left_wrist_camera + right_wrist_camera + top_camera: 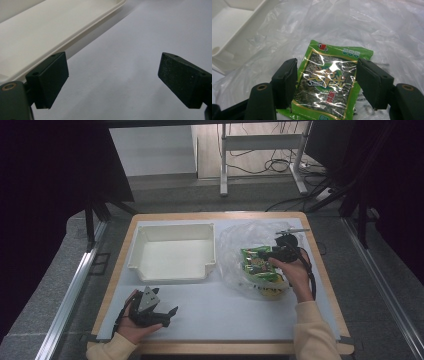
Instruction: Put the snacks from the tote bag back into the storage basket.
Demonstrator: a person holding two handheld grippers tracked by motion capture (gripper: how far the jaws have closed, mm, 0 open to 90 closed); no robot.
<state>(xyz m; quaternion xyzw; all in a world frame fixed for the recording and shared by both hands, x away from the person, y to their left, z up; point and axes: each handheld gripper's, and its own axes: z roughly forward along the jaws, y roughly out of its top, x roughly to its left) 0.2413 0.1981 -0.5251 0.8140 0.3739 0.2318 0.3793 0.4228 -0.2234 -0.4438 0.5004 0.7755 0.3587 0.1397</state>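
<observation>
At the worktop's (220, 315) near edge, around seven o'clock, the left tongs (167, 312) rest in the person's hand with jaws apart on nothing, just short of the white tray (172, 270). Farther off, at three o'clock, the right tongs (325, 85) straddle a green seaweed packet (329, 82), jaws apart, not clamped. The packet lies on a clear plastic bag (374, 30), right of the tray.

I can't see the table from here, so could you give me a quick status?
Left gripper open, idle. Right gripper open, astride the green snack packet. Clear plastic bag underneath. Nothing in the way.
</observation>
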